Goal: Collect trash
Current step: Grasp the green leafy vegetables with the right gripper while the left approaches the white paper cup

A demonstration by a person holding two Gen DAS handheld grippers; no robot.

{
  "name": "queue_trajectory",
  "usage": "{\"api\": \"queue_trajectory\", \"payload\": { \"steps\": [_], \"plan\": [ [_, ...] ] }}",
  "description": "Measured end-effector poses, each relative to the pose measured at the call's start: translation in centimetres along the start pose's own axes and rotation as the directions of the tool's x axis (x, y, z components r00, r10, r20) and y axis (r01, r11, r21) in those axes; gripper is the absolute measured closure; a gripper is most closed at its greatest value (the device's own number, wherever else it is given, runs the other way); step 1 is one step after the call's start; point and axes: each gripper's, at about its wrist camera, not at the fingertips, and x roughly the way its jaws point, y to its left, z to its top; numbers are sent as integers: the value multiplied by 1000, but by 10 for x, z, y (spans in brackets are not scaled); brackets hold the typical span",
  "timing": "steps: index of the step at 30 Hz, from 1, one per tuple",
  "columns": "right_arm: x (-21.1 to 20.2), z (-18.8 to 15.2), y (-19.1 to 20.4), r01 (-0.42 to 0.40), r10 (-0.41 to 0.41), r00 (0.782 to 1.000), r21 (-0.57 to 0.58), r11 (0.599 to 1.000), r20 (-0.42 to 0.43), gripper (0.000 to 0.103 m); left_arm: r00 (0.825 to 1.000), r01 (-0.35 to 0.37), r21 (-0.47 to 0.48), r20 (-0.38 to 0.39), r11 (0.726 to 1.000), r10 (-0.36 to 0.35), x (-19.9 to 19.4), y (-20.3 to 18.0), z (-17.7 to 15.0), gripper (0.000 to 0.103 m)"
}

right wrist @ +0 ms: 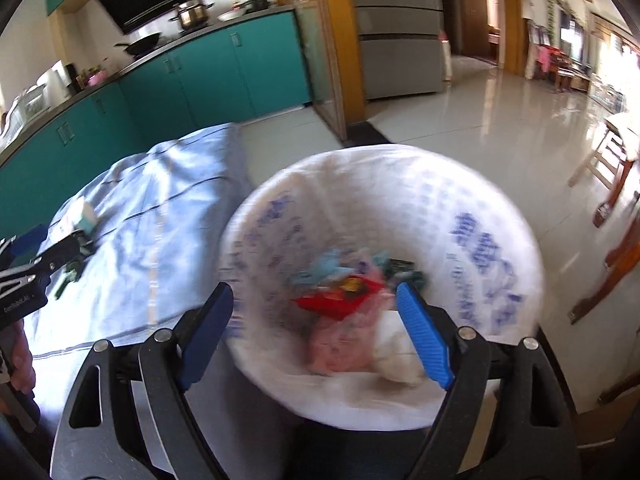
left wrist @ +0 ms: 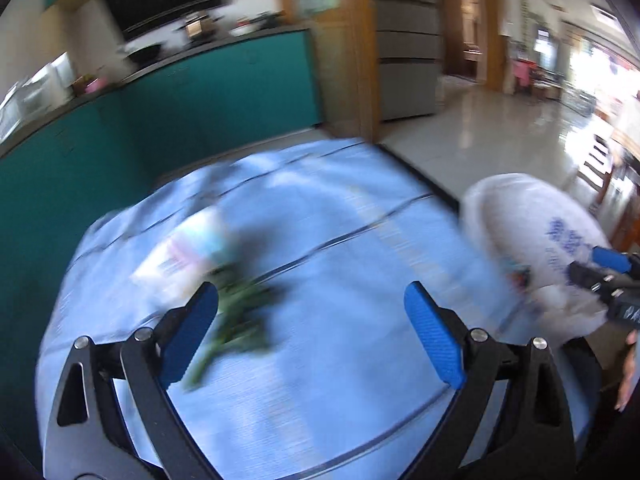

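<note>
My left gripper (left wrist: 312,300) hangs open over a table with a light blue cloth (left wrist: 340,232), nothing between its blue pads. Green vegetable scraps (left wrist: 236,320) lie on the cloth just beside its left finger, and a small white and teal packet (left wrist: 188,252) lies a little beyond them. My right gripper (right wrist: 316,304) stands open above a bin lined with a white plastic bag with blue print (right wrist: 480,248). Inside the bag lie a red wrapper (right wrist: 340,300), a pink bag (right wrist: 344,348), blue scraps and a white wad. That bag (left wrist: 532,216) is blurred at the right of the left wrist view.
Teal kitchen cabinets (right wrist: 192,80) with a stove, wok and pot run along the back left. A grey refrigerator (right wrist: 400,40) stands behind. Glossy tiled floor (right wrist: 500,128) stretches right toward wooden chairs (right wrist: 612,184). A hand (right wrist: 20,360) holds the left gripper at the table's edge.
</note>
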Motion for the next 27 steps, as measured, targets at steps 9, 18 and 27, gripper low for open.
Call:
{"api": "queue_trajectory", "payload": {
  "steps": [9, 18, 27],
  "plan": [
    [49, 23, 170, -321, 303, 946, -208, 924, -114, 17, 961, -253, -188, -162, 949, 224, -33, 156, -78, 9],
    [121, 20, 293, -302, 235, 948, -373, 877, -216, 21, 957, -269, -270, -184, 925, 225, -47, 206, -108, 9],
    [87, 13, 273, -311, 245, 946, -394, 865, -210, 81, 991, -126, -283, -84, 951, 106, -34, 195, -69, 9]
  ]
}}
